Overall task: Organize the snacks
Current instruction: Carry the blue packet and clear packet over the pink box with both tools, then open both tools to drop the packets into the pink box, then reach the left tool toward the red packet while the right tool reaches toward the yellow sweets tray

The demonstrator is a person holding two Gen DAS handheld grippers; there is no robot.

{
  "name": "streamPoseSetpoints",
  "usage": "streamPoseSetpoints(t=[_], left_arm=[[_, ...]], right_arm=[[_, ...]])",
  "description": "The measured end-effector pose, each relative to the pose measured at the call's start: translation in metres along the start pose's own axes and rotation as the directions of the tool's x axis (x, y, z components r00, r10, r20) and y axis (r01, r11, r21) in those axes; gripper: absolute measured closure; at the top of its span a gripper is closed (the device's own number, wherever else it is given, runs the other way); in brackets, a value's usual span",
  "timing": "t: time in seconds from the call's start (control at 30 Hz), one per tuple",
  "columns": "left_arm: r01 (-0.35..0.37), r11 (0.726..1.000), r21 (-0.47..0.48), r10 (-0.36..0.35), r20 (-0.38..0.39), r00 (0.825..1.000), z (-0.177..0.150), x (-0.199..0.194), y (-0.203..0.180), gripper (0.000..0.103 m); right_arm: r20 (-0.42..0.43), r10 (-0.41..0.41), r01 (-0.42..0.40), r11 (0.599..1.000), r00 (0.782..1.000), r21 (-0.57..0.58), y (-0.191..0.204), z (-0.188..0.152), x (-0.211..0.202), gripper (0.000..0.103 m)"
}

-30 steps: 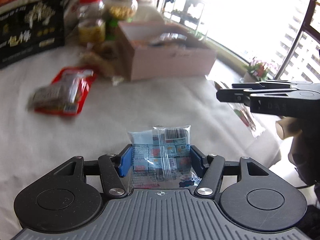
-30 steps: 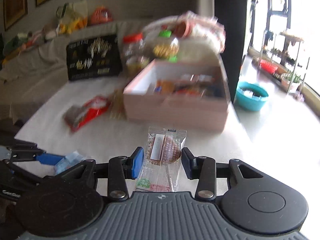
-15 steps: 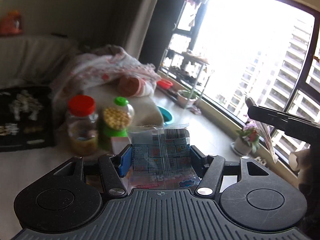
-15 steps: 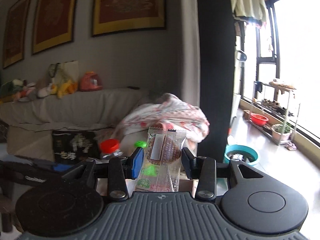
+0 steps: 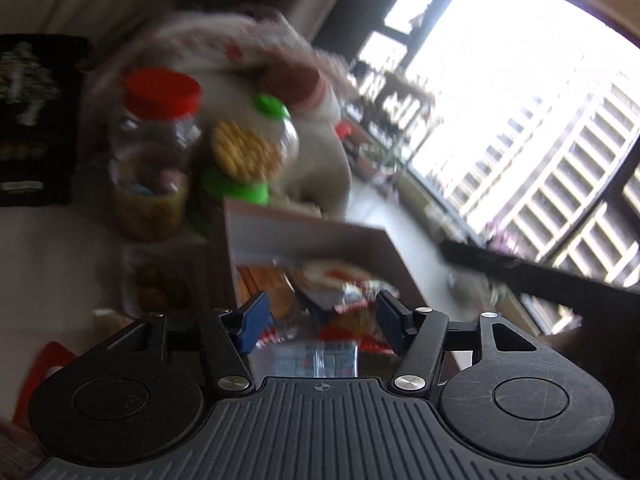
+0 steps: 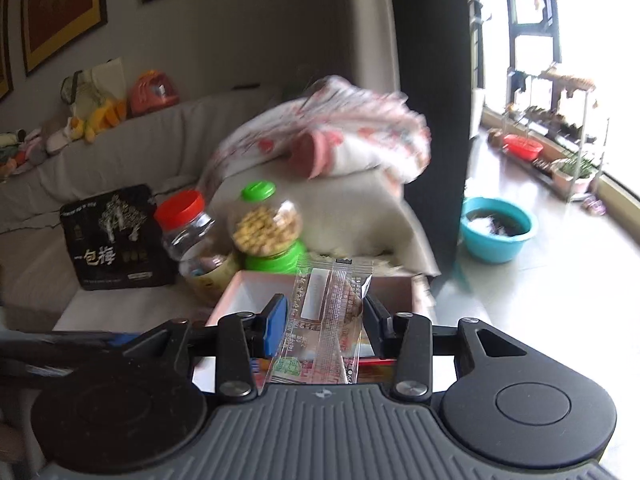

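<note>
Snacks are partly sorted, as far as we can judge: the pink box (image 5: 308, 236) already holds several packets, among them an orange cracker pack (image 5: 266, 286) and a red-and-white wrapper (image 5: 348, 280), while a red packet (image 5: 44, 364) lies outside it at the lower left. Our left gripper (image 5: 320, 316) hangs over the open box with its fingers spread wide and nothing between them; a blue-printed packet (image 5: 314, 358) sits just below, in or over the box, though blur keeps us from saying whether it has landed. Our right gripper (image 6: 322, 320) is clamped on a clear-wrapped biscuit packet (image 6: 326, 320) held upright above the near edge of the box, so we judge that one is yet to be dropped in. Two jars, one with a red lid (image 6: 186, 226) and one with a green lid (image 6: 266, 224), stand behind the box beside a black bag (image 6: 114, 236). Much of the left view is smeared, the box floor is mostly hidden by the gripper bodies, and the tabletop shows only in slivers
</note>
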State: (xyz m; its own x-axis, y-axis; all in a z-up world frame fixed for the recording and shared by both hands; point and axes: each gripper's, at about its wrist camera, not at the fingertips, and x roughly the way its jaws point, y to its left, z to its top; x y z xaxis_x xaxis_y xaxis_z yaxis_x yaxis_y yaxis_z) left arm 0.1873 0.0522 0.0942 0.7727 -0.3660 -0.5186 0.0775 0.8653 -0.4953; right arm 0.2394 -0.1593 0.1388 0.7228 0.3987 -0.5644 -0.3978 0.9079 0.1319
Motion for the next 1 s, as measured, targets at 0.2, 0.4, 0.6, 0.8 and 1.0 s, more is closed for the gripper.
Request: streamPoseSetpoints(t=[0.2,0.4,0.6,0.8,1.0], left_arm=[[-0.122,0.990,-0.067,0.125,0.053,0.991,-0.016,-0.047,0.053,0.039],[-0.247,0.950,-0.192,0.257,0.026,0.966,-0.036,-0.079,0.119,0.039],[-0.263,0.938,-0.225,0.276,0.027,0.961,-0.062,-0.099,0.126,0.039],[-0.278,0.951,-0.136,0.287,0.049,0.957,-0.075,-0.101,0.110,0.039],[-0.269,0.953,-0.139,0.271,-0.003,0.963,-0.088,-0.107,0.118,0.039]], right_arm=[[-0.055,0.001,-0.003,1.000,0.998,-0.023,0.032,-0.002,0.041,0.043],[-0.073,0.001,-0.006,0.998,0.997,-0.061,0.051,-0.007,0.043,0.042],[-0.139,0.045,-0.063,0.990,0.989,-0.125,0.085,-0.020,0.040,0.042],[-0.220,0.070,-0.107,0.980,0.973,-0.165,0.146,-0.005,0.088,0.042],[-0.274,-0.132,0.048,0.955,0.953,-0.294,0.196,-0.001,0.182,0.042]])
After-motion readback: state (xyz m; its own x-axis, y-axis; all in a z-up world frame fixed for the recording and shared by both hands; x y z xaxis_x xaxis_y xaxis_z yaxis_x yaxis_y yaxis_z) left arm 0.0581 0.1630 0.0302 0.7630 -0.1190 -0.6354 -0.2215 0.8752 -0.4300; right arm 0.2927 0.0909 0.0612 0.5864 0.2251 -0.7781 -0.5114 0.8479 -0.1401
